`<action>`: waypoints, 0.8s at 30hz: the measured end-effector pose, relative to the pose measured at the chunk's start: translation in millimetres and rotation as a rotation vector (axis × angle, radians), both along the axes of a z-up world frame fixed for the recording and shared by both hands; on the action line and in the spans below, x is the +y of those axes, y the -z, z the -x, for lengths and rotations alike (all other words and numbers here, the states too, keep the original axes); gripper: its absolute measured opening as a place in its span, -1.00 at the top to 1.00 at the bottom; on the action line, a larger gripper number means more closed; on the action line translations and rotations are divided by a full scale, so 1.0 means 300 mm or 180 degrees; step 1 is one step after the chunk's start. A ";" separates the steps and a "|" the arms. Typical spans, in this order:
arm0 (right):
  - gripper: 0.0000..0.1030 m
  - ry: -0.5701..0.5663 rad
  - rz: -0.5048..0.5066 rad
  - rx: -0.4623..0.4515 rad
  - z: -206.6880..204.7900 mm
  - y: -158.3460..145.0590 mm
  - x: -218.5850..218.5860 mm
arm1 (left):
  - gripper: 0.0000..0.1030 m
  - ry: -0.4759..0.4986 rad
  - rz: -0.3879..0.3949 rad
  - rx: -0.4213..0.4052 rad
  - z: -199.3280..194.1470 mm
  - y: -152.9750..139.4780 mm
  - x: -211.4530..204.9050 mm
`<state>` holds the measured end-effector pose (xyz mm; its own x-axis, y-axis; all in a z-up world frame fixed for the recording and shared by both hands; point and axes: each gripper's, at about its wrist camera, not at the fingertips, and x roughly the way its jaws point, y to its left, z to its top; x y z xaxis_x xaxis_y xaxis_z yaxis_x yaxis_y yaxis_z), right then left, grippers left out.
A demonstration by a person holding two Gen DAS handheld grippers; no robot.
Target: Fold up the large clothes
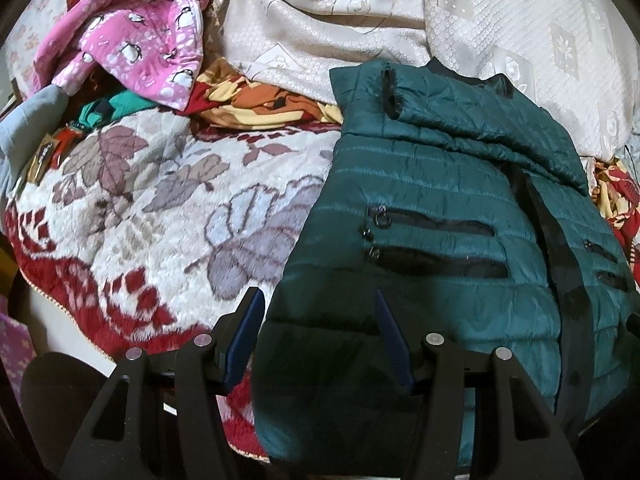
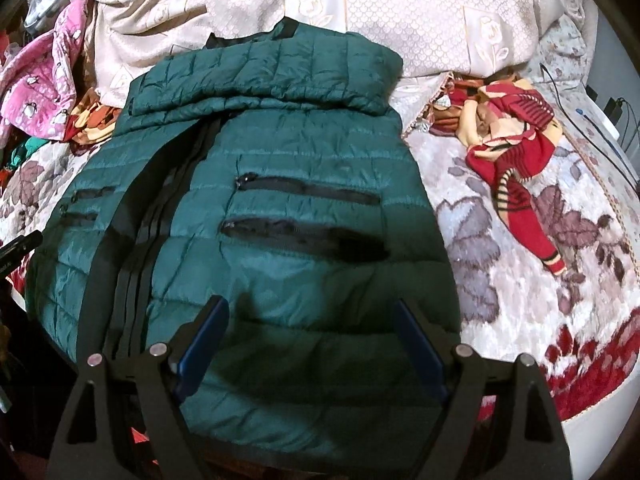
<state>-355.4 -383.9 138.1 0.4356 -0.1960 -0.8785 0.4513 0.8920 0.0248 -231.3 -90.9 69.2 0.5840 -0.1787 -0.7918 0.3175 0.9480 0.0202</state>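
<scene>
A teal quilted jacket [image 1: 440, 208] lies front up on the bed, zipped, with black pocket zips and a sleeve folded across its chest. In the right wrist view the jacket [image 2: 280, 160] fills the middle. My left gripper [image 1: 318, 294] hangs open over the jacket's lower left edge, one finger above the blanket and the other above the jacket. My right gripper [image 2: 310, 302] stands wide open over the lower right part of the jacket near its hem. Neither pair of pads presses on the fabric.
The jacket rests on a white and red floral blanket [image 1: 160, 200]. A cream bedspread [image 1: 360, 20] is bunched behind it. A pink penguin-print garment [image 1: 132, 40] lies far left, a red and yellow cloth [image 2: 516, 132] to the right. Cables [image 2: 600, 128] run along the bed's right side.
</scene>
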 end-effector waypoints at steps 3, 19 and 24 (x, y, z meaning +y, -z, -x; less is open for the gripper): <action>-0.70 -0.0003 -0.0017 0.0015 0.013 0.008 0.006 | 0.36 -0.0007 0.0001 0.0015 0.009 0.004 0.013; -0.70 0.0008 -0.0066 0.0011 0.054 0.021 0.002 | 0.36 -0.0007 -0.0026 0.0120 0.033 0.034 0.041; -0.70 -0.0004 -0.0088 0.0015 0.052 0.023 -0.002 | 0.36 -0.0015 -0.0026 0.0179 0.023 0.048 0.045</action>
<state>-371.2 -384.6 131.3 0.4316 -0.1710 -0.8857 0.4504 0.8916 0.0473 -238.3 -77.3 54.9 0.5393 -0.1695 -0.8249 0.3140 0.9494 0.0103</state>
